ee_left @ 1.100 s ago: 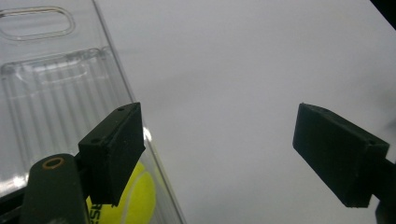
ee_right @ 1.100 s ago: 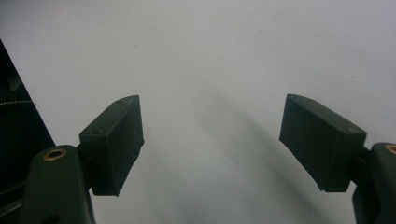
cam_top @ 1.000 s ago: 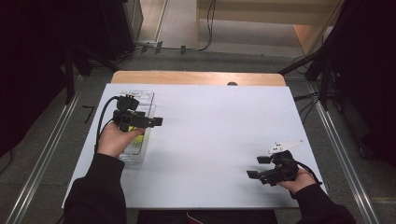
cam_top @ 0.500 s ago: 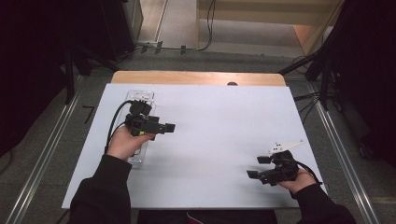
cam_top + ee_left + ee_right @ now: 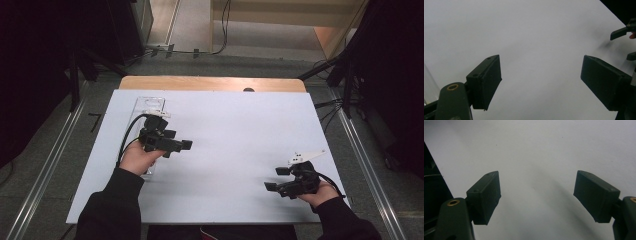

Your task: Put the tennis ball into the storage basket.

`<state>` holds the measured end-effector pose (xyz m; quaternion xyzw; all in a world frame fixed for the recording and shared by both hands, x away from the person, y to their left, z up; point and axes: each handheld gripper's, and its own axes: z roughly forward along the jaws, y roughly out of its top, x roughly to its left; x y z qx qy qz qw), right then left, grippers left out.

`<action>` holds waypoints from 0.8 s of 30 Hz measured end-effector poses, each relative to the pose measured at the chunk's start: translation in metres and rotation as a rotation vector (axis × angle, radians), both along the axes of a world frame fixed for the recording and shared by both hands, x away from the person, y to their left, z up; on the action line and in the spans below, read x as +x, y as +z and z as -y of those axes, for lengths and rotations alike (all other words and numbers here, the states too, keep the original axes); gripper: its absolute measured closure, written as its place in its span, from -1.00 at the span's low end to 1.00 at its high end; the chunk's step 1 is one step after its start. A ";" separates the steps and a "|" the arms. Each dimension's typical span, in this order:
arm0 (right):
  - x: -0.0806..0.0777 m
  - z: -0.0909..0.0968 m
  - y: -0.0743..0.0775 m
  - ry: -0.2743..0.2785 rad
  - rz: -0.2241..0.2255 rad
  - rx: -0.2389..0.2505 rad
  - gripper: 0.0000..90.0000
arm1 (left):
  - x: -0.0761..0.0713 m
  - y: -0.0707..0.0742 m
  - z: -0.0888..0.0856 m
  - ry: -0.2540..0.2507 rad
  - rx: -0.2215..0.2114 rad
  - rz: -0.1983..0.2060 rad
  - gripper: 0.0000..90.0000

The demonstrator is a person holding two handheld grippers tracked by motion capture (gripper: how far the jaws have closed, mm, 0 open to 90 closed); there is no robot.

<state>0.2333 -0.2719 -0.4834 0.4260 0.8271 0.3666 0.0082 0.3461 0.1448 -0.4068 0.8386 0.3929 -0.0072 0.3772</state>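
Observation:
My left gripper (image 5: 179, 141) hovers over the white table top (image 5: 240, 125) at the left, jaws pointing right. In the left gripper view it (image 5: 540, 58) stands open with bare white surface between the pads. A clear plastic tray (image 5: 150, 105) lies lengthwise under and behind that hand; its edge (image 5: 427, 82) shows at the left. My right gripper (image 5: 274, 179) rests near the front right corner, jaws pointing left. In the right gripper view it (image 5: 537, 173) is open and holds nothing. Its jaw tips (image 5: 621, 32) appear far off in the left gripper view.
A wooden strip (image 5: 210, 83) runs along the table's far edge, with a small dark knob (image 5: 248, 90) on it. Metal rails (image 5: 45, 170) flank the table on both sides. Cables and stands crowd the floor beyond.
My left hand has moved right and nearer the person, off the clear tray toward the table's middle. The right hand has stayed where it was.

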 end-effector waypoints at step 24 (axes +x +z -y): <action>-0.001 0.000 0.001 0.002 0.004 -0.002 -0.56 | -0.044 -0.030 -0.005 -0.112 0.013 0.059 -0.62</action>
